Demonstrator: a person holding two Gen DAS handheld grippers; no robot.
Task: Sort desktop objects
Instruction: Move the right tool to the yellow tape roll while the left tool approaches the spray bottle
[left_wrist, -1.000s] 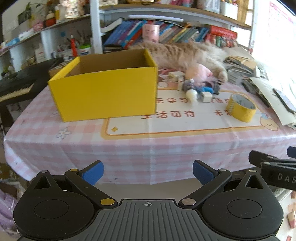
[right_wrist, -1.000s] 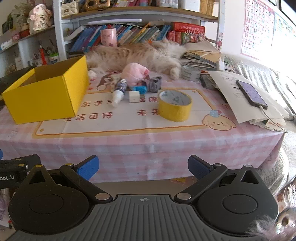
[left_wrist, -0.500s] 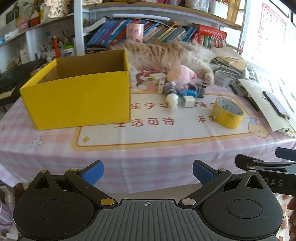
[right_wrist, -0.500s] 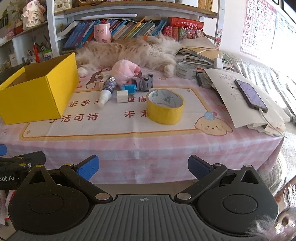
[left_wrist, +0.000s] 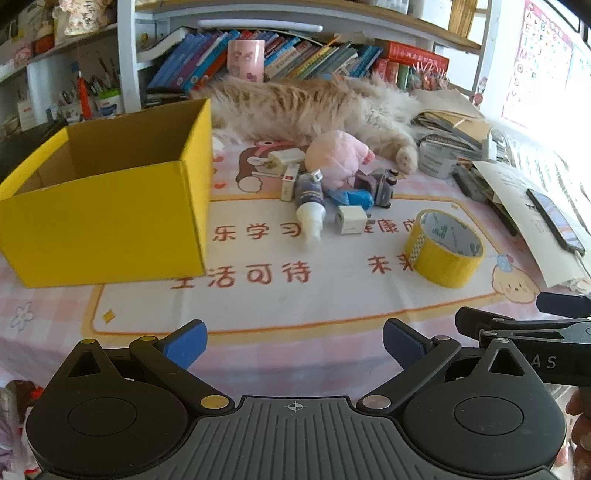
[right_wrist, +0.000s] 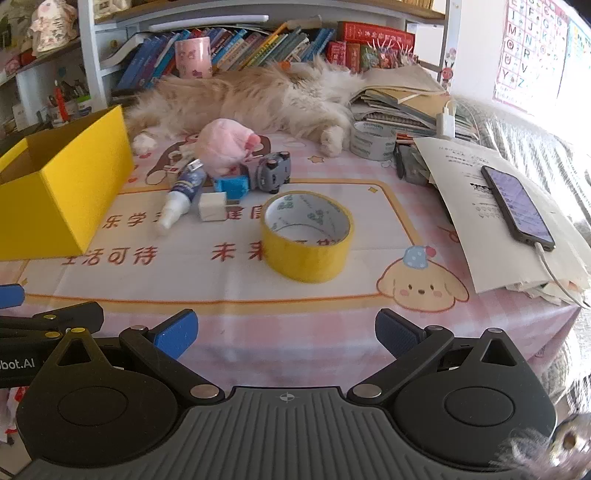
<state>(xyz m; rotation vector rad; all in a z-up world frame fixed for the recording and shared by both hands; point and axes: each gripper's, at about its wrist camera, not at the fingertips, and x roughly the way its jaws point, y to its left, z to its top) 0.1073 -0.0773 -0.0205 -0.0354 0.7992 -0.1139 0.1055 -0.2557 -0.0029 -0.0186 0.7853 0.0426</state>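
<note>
Left wrist view: both grippers hang wide open and empty at the near edge of the table (left_wrist: 155, 317).

Ahead and to the left of the left gripper (left_wrist: 293, 341) stands the open yellow box (left_wrist: 107, 218). Straight ahead of it lie a small bottle (left_wrist: 310, 201) on its side and a white cube charger (left_wrist: 351, 219), with a pink plush toy (left_wrist: 338, 157) and a grey toy car (left_wrist: 382, 182) just behind them. Directly ahead of the right gripper (right_wrist: 286, 330) the yellow tape roll (right_wrist: 308, 236) lies flat. A fluffy cat (right_wrist: 251, 99) sprawls beyond, and a phone (right_wrist: 517, 206) rests on papers to the right.
</note>
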